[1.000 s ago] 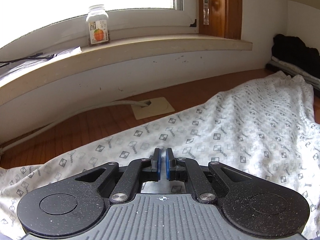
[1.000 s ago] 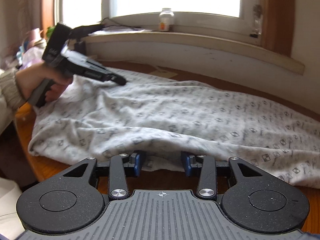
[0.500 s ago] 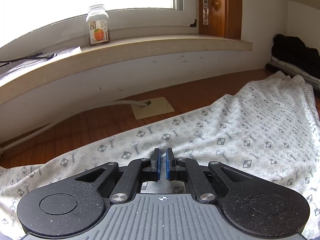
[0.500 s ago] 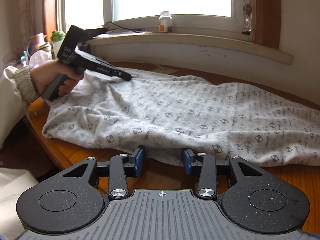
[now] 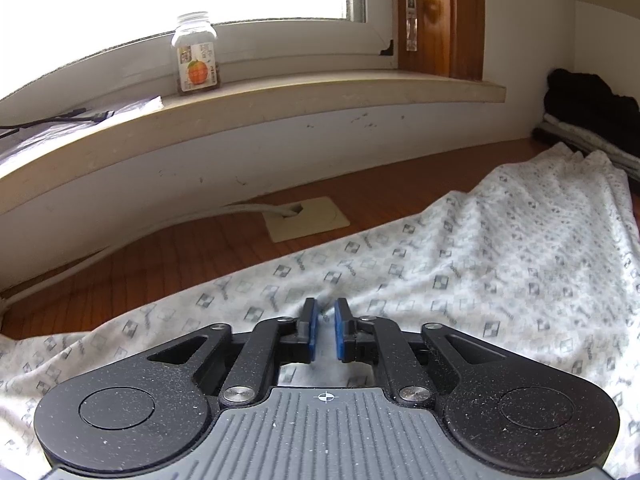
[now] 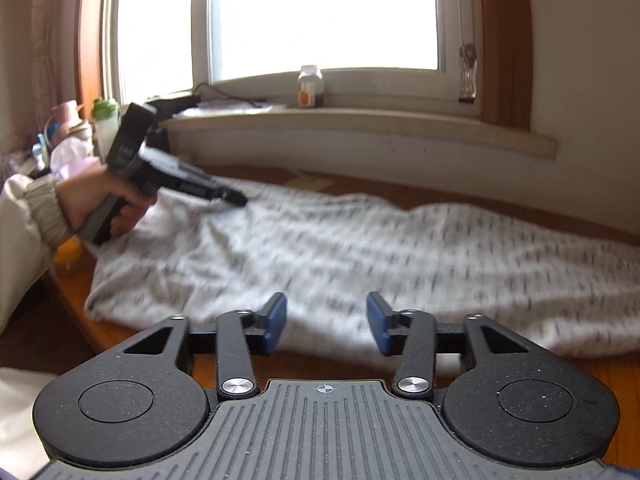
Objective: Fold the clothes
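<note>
Patterned garment [image 6: 360, 248] spread long across the wooden table [image 5: 180, 252], left gripper [image 5: 324, 330] nearly together pinching a fold near its far edge, right gripper [image 6: 326, 322] apart at the near hem; likely mid-fold, next needs a hem grab

Both wrist views face the window, sharing the jar [image 5: 197, 56], right view blurred.

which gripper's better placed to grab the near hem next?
Probably right. The right gripper is wide open just over the garment's near edge. The left gripper, nearly closed with fabric between its pads, sits at the far end.
</note>
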Available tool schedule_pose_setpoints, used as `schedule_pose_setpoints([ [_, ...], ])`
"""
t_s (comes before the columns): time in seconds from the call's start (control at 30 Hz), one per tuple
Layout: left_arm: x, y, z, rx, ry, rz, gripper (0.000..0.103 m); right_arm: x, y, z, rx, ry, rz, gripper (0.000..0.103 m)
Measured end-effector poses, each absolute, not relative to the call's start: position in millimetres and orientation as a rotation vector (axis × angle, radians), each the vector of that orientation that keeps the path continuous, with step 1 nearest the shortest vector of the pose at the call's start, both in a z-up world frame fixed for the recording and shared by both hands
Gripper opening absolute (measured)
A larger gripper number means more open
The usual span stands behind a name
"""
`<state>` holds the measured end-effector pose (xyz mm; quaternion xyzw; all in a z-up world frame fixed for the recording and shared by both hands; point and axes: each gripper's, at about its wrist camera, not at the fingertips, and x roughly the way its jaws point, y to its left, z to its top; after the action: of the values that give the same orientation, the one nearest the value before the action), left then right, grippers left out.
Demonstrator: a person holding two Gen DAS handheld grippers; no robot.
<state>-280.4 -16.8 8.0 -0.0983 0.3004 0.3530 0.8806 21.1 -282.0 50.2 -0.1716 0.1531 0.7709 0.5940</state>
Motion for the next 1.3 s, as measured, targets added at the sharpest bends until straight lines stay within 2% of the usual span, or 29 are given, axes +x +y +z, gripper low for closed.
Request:
schedule_pose_setpoints([
  [0.13,-259.3,0.2,15.9,-0.216,0.625,0.687,0.037,32.8,-260.4,47.0,-0.417,0.345,1.748,0.051],
  [0.17,-253.3,4.7,18.0,-0.218,0.624,0.676,0.04,40.5,-255.1,46.5,-0.413,0.352,1.731,0.051],
  [0.33,-214.0,20.1,12.0,-0.189,0.697,0.598,0.043,93.4,-234.0,48.3,-0.4,0.415,1.631,0.051],
  [0.4,-206.7,21.7,9.4,-0.173,0.7,0.581,0.04,109.6,-226.6,45.0,-0.42,0.438,1.597,0.051],
  [0.47,-205.7,23.8,8.3,-0.176,0.696,0.588,0.001,125.6,-220.4,39.9,-0.439,0.466,1.566,0.051],
  [0.67,-212.3,30.0,-0.3,-0.13,0.674,0.79,0.0,156.1,-227.8,27.8,-0.434,0.508,1.5,0.053],
  [0.7,-215.8,31.0,0.4,-0.153,0.662,0.794,0.002,160.9,-231.4,27.3,-0.425,0.501,1.5,0.053],
  [0.73,-219.4,31.9,1.3,-0.177,0.649,0.798,0.012,170.0,-236.3,28.2,-0.396,0.512,1.487,0.054],
  [0.77,-223.5,29.3,5.2,-0.183,0.626,0.791,0.027,179.6,-241.3,29.4,-0.366,0.526,1.472,0.055],
  [0.8,-227.7,26.4,9.3,-0.188,0.602,0.784,0.037,189.2,-246.3,30.6,-0.335,0.539,1.457,0.055],
  [0.83,-230.3,20.6,12.9,-0.198,0.583,0.772,0.056,200.8,-252.3,32.6,-0.314,0.537,1.419,0.055],
  [0.87,-232.8,14.6,16.3,-0.207,0.565,0.76,0.063,212.5,-258.5,34.7,-0.294,0.533,1.377,0.055],
  [0.93,-237.6,2.6,23.3,-0.227,0.528,0.736,0.066,239.0,-269.7,38.3,-0.24,0.541,1.298,0.054],
  [0.97,-240.1,-3.4,26.8,-0.236,0.509,0.723,0.074,253.3,-273.9,39.2,-0.207,0.552,1.263,0.054],
  [1.0,-240.4,-7.8,28.7,-0.25,0.499,0.7,0.077,266.6,-277.0,39.6,-0.18,0.562,1.229,0.052],
  [1.3,-230.2,-22.9,12.0,-0.287,0.579,0.63,0.079,325.2,-277.3,26.5,-0.032,0.656,1.05,0.05],
])
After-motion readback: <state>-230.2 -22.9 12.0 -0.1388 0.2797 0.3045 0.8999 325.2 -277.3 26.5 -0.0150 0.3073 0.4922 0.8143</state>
